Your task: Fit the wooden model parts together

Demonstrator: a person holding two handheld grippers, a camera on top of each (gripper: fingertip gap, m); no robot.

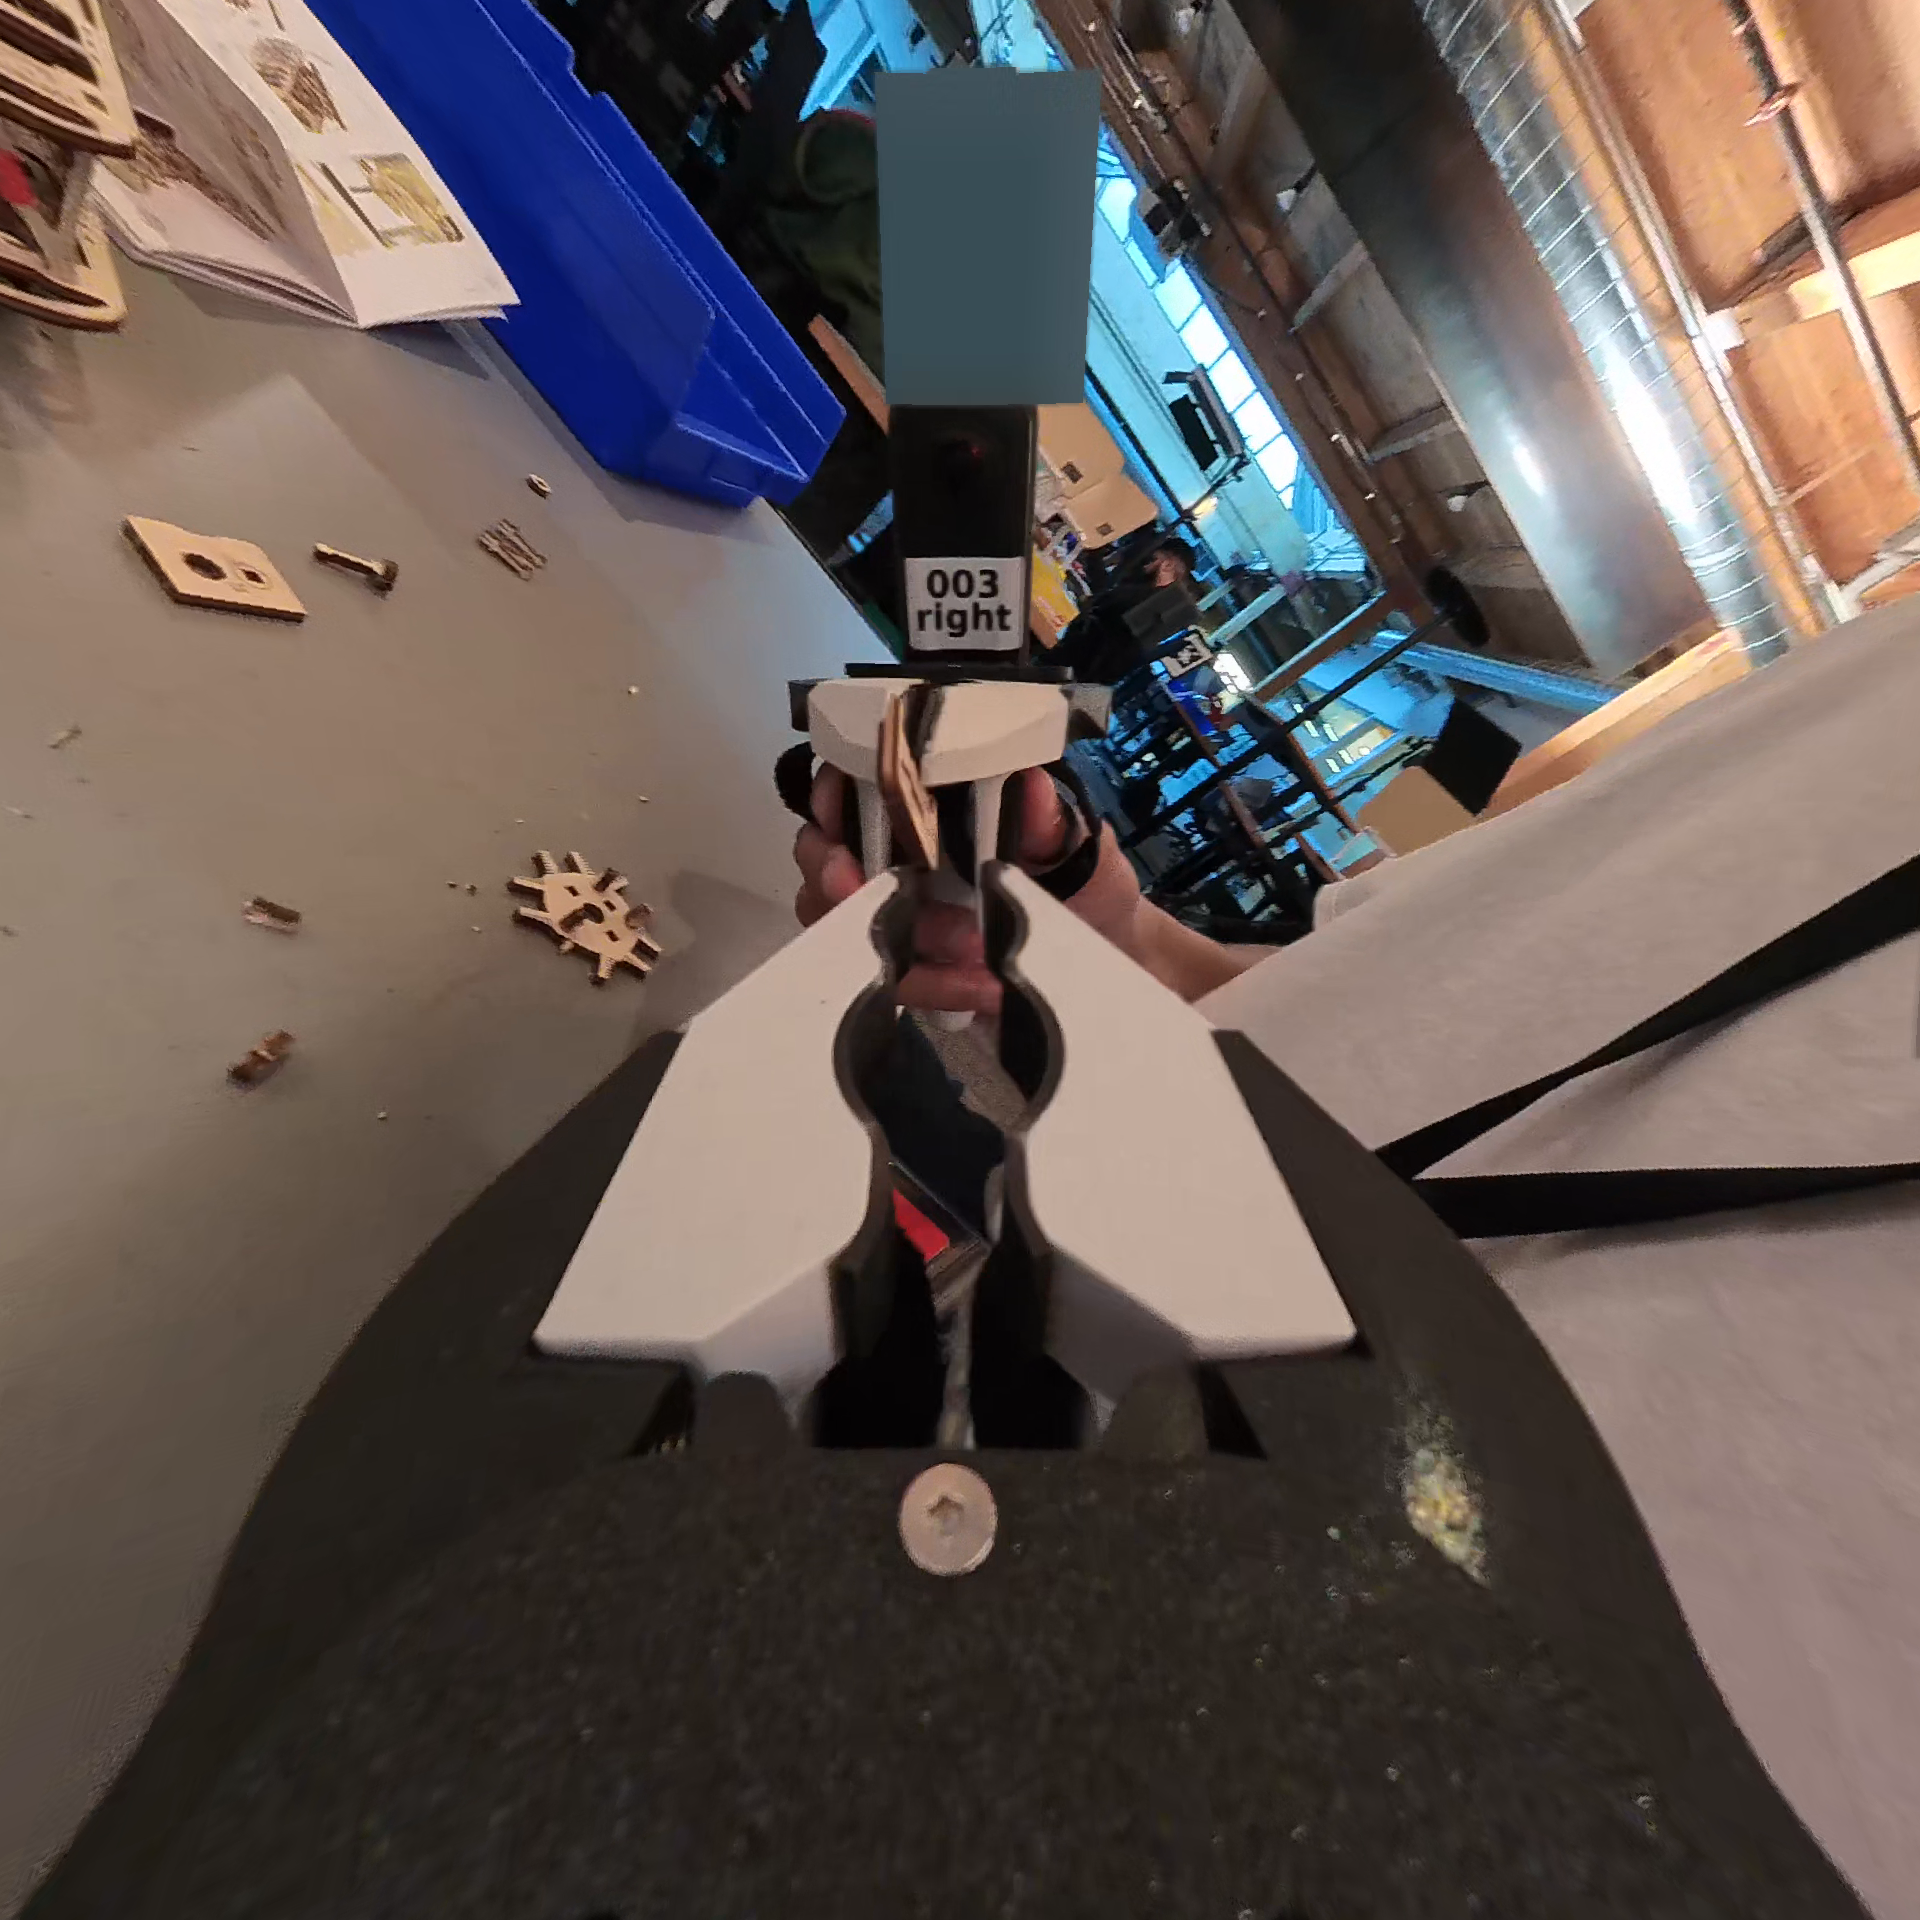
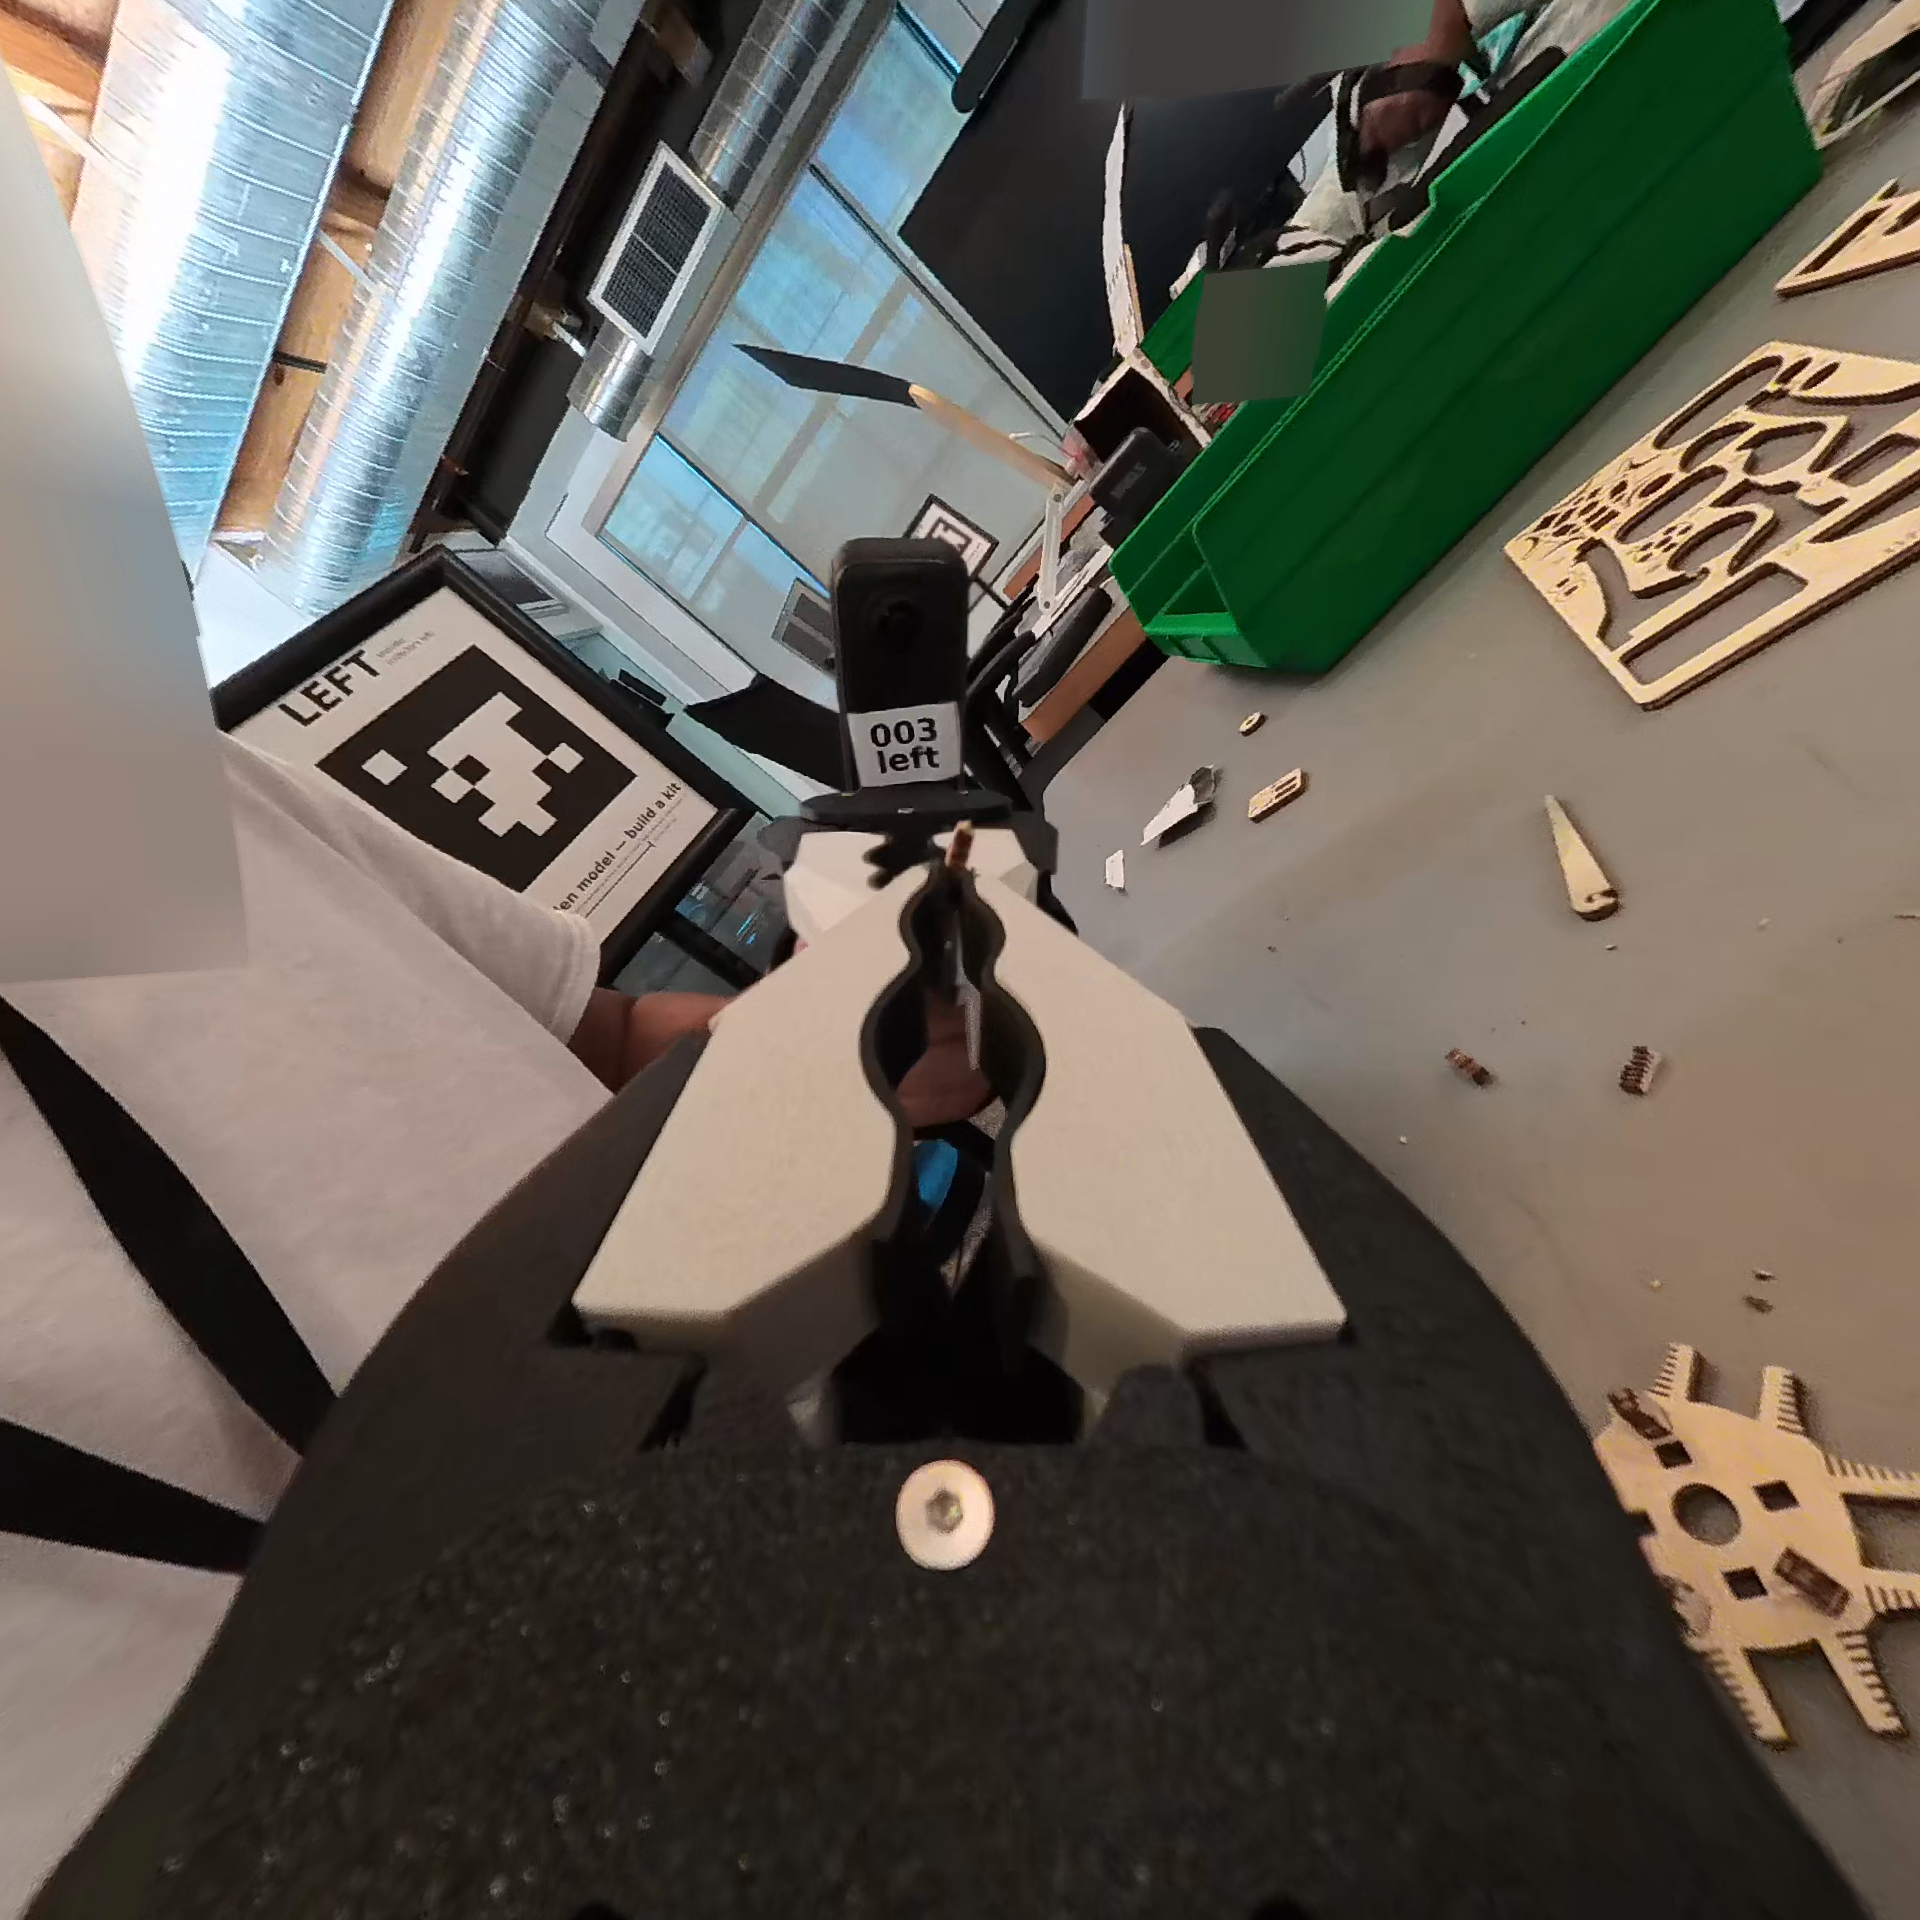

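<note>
My right gripper (image 2: 949,896) is shut on a thin flat wooden part (image 2: 972,1013), seen edge-on between its white fingers. In the left wrist view the right gripper (image 1: 912,727) faces me, held in a hand, with that tan part (image 1: 907,795) sticking out toward my left gripper. My left gripper (image 1: 940,881) points straight at it, tips almost at the part's lower end. Its jaws stand a narrow gap apart and I see nothing between them. The left gripper (image 2: 914,868) also shows just beyond the right one's tips. Both are held up off the grey table (image 1: 364,779).
On the table lie a spiked gear-like wooden part (image 1: 587,914) (image 2: 1766,1527), a small rectangular plate (image 1: 213,569), a peg (image 1: 358,566) and scattered bits. A blue bin (image 1: 623,260), an open booklet (image 1: 312,177), a green bin (image 2: 1455,416) and a cut-out plywood sheet (image 2: 1714,520) stand farther back. The grippers are tip to tip, or close to it.
</note>
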